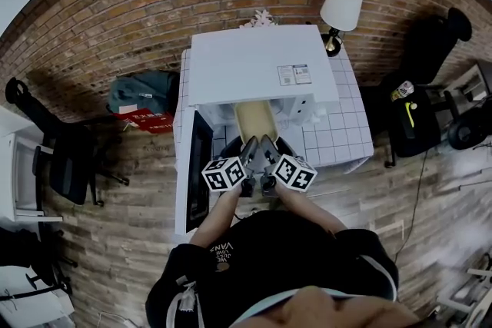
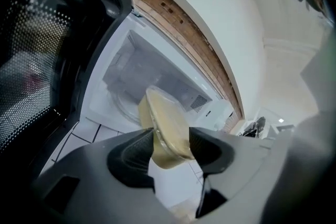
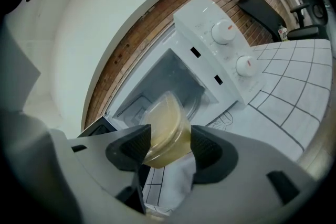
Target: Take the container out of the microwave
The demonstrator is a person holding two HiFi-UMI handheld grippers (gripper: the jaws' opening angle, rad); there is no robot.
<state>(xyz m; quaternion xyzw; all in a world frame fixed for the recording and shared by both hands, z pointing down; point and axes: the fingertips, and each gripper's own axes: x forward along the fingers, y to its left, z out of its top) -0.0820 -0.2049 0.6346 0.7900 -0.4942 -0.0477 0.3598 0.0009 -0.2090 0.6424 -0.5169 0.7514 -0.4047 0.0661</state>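
Observation:
A clear lidded container with tan contents hangs just outside the mouth of the white microwave. Both grippers hold its near end side by side, the left gripper and the right gripper. In the left gripper view the container sits tilted between the jaws of the left gripper, which press on it, with the lit cavity behind. The right gripper view shows the container pinched in the right gripper, above the tiled tabletop.
The microwave door stands swung open at the left. The microwave rests on a white tiled table. A white lamp stands at the back right. A black chair and a teal bag are on the wooden floor at the left.

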